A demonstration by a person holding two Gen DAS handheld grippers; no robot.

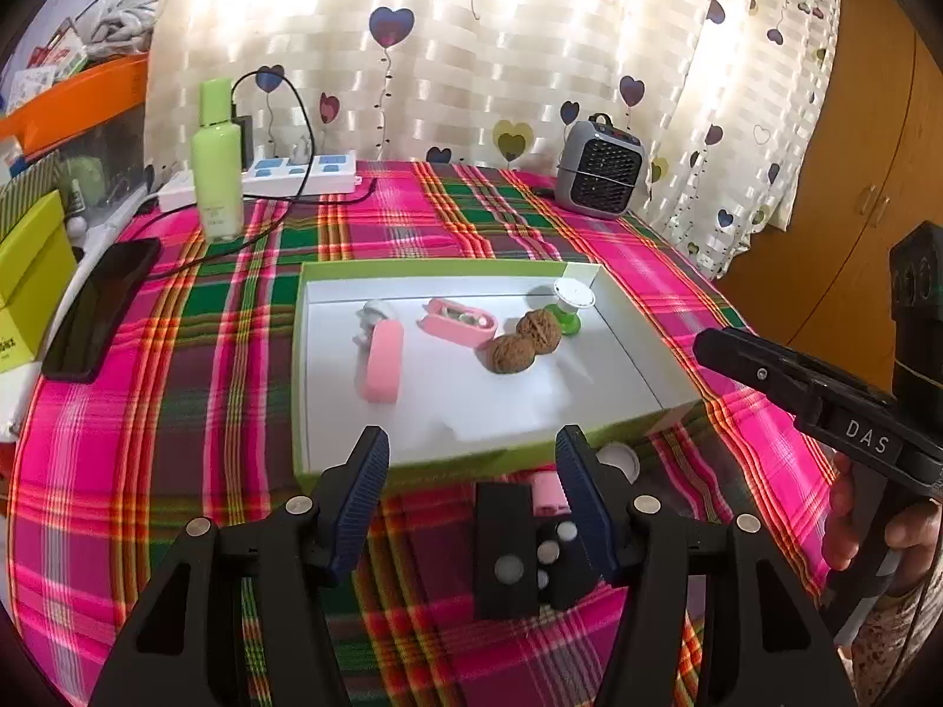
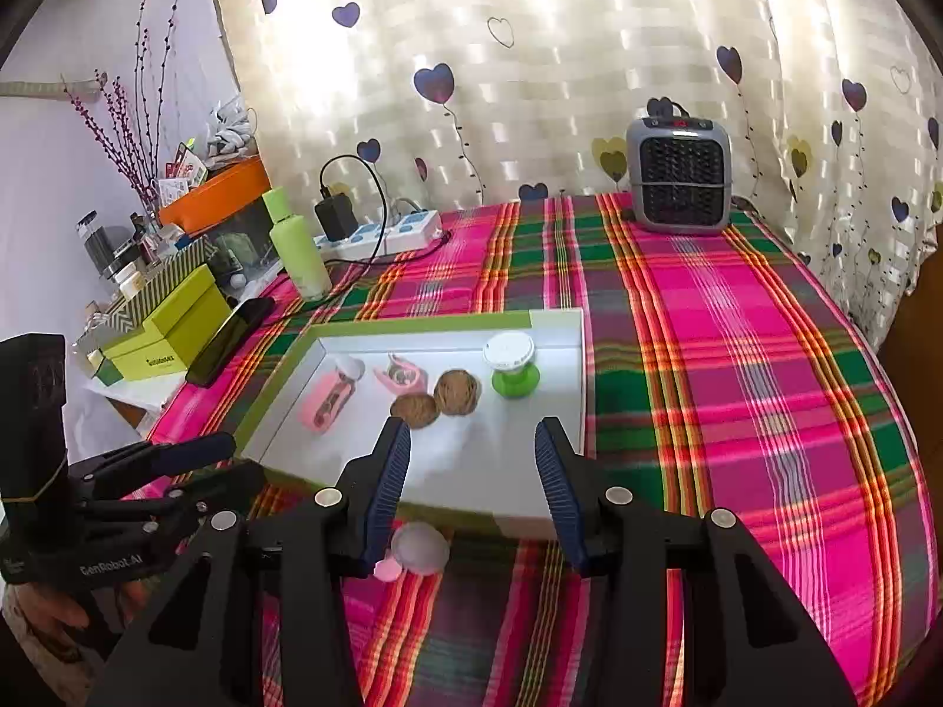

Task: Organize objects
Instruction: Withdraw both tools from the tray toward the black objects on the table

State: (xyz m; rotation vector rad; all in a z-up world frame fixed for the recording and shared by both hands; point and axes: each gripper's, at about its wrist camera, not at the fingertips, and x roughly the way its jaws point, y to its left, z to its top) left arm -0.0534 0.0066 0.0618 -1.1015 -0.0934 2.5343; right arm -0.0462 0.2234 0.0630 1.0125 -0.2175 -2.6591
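Box (image 2: 569, 321) ahead of both tongs holds five items — pink-white piece (image 2: 412, 551) below right tongs (image 2: 474, 492) remains; left tongs (image 1: 471, 486) likewise gape empty.

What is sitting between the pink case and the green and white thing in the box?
Two walnuts and a pink clipper sit between the pink case and the green and white bottle; the right wrist view shows it.

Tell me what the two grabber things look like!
Both are black plastic claws. The left gripper and right gripper each have two fingers with ribbed dark-blue pads and round silver bolts. One handle has white letters, "DAS"; the other says "GenRobot.AI".
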